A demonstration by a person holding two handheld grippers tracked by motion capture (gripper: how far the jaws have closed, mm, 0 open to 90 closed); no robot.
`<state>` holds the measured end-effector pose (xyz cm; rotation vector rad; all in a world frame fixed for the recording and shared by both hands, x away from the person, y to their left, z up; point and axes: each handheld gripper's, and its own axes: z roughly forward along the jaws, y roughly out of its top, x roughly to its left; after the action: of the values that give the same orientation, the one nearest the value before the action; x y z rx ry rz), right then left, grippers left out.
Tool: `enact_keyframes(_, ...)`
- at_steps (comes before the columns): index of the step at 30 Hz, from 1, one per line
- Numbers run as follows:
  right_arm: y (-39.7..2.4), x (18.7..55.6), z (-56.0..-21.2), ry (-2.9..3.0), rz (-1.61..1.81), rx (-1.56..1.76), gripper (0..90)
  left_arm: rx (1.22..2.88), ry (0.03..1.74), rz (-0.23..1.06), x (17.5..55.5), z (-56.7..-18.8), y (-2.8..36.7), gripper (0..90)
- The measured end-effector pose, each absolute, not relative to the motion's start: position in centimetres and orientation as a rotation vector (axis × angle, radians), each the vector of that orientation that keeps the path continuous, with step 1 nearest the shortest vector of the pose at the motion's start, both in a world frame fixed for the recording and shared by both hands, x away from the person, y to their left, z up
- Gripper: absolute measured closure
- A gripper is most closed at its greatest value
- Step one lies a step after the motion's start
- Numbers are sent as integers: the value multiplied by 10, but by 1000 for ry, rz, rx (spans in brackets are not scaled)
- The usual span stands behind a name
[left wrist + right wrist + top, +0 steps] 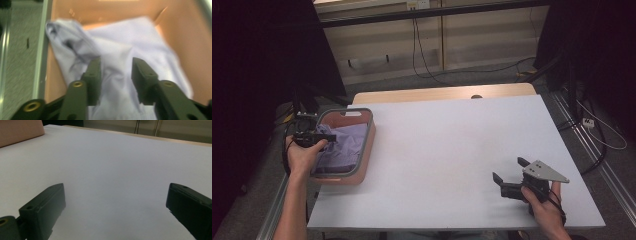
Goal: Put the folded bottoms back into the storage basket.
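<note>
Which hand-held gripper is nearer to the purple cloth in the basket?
Left. The left hand-held gripper is over the basket, jaws open around the purple cloth. The right hand-held gripper is across the table.

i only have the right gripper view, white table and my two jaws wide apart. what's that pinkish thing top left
Observer: It is the wall of a pink basket with a grey rim, standing at the table's left edge.
Operator: anything in it
Observer: A lavender cloth, crumpled inside the basket.
Operator: where's the left gripper
Observer: The left gripper is over the basket, its jaws apart with a fold of the cloth between them; they have not closed on it.
Operator: and where am i on the table
Observer: The right gripper is near the table's front right corner, with bare table ahead of it.
</note>
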<state>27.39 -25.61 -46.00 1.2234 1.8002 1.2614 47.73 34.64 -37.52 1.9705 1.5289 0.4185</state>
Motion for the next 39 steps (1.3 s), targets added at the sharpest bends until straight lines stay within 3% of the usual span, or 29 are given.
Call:
enact_keyframes(5, -256, 275, -460, 1803, 1263, 1225, 21, 2021, 1465, 373, 483, -381, 327, 675)
enact_keyframes(18, -257, 274, -460, 1799, 1264, 1226, 21, 2138, 1421, 448, 504, -412, 290, 589)
enact_keyframes(25, -257, 274, -460, 1798, 1266, 1227, 21, 2238, 1496, 508, 509, -422, 289, 594)
enact_keyframes(30, -257, 273, -460, 1799, 1263, 1224, 21, 2257, 1530, 469, 511, -428, 292, 589)
enact_keyframes(35, -256, 273, -460, 1801, 1263, 1222, 21, 2247, 1558, 394, 516, -427, 294, 805)
enact_keyframes(39, -257, 273, -460, 1799, 1263, 1224, 21, 2248, 1532, 368, 517, -427, 295, 868)
